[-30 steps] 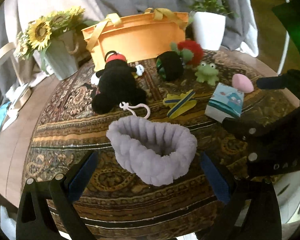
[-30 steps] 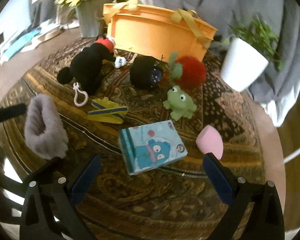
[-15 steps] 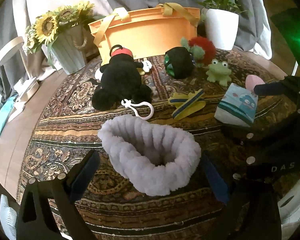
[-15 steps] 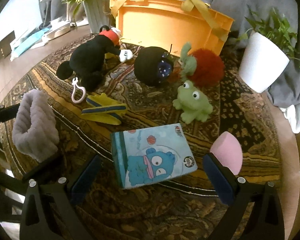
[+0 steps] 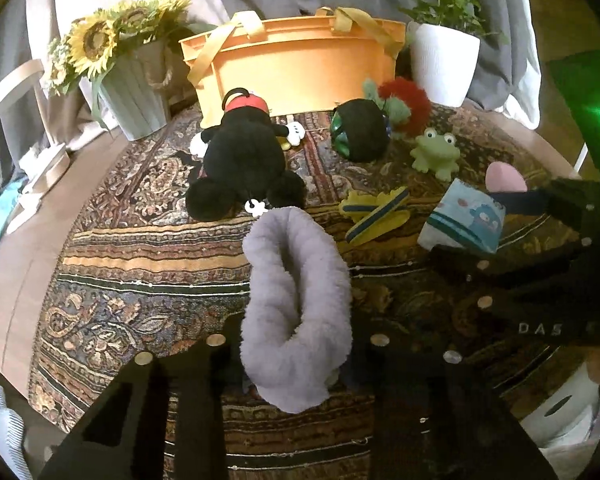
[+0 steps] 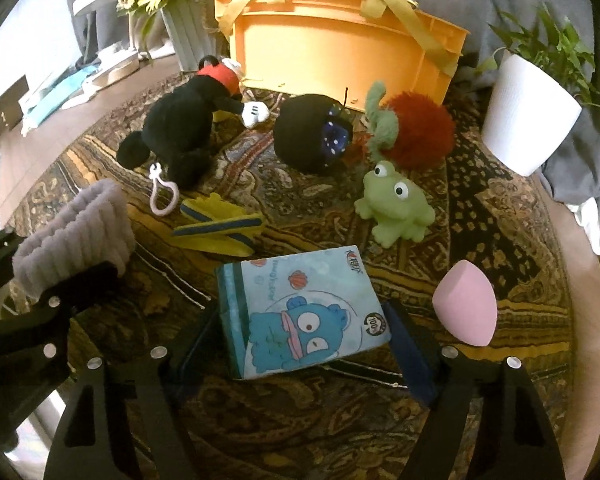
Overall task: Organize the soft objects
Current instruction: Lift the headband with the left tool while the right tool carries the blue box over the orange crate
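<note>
My left gripper (image 5: 296,364) is shut on a fluffy grey headband (image 5: 296,300), squeezing it narrow; it also shows in the right wrist view (image 6: 76,236). My right gripper (image 6: 304,344) has its jaws closed in against both sides of a blue cartoon tissue pack (image 6: 300,308), also seen in the left wrist view (image 5: 464,220). An orange basket (image 6: 340,56) with yellow straps stands at the back of the table.
On the patterned cloth (image 6: 480,216) lie a black mouse plush (image 6: 180,128), a black ball plush (image 6: 312,140), a red and green pom-pom (image 6: 416,132), a green frog (image 6: 396,208), yellow and blue bands (image 6: 216,228) and a pink sponge (image 6: 464,304). A white plant pot (image 6: 528,116) and a sunflower vase (image 6: 192,40) flank the basket.
My left gripper has closed on the headband, pinching it from a wide loop into a narrow one. My right gripper has moved forward and closed around the tissue pack.
</note>
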A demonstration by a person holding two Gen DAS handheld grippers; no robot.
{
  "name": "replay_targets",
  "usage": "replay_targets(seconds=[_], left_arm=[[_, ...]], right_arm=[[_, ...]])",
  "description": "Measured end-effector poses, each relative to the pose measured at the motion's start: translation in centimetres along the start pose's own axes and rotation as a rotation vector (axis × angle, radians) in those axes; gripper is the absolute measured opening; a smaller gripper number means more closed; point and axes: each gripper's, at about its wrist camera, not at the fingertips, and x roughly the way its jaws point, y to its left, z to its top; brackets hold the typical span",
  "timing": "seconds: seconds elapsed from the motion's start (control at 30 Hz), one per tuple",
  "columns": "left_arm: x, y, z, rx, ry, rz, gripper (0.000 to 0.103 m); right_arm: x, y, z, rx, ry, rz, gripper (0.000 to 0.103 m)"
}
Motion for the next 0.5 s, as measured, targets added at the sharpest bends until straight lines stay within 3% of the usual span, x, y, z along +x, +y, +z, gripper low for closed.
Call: replay_targets(seconds=[0.5], left_arm=[[-3.3, 1.4, 4.5, -0.058, -0.099, -0.039, 0.03]], right_arm=[[-4.7, -0.9, 3.3, 0.102, -0.123, -0.036, 0.079]])
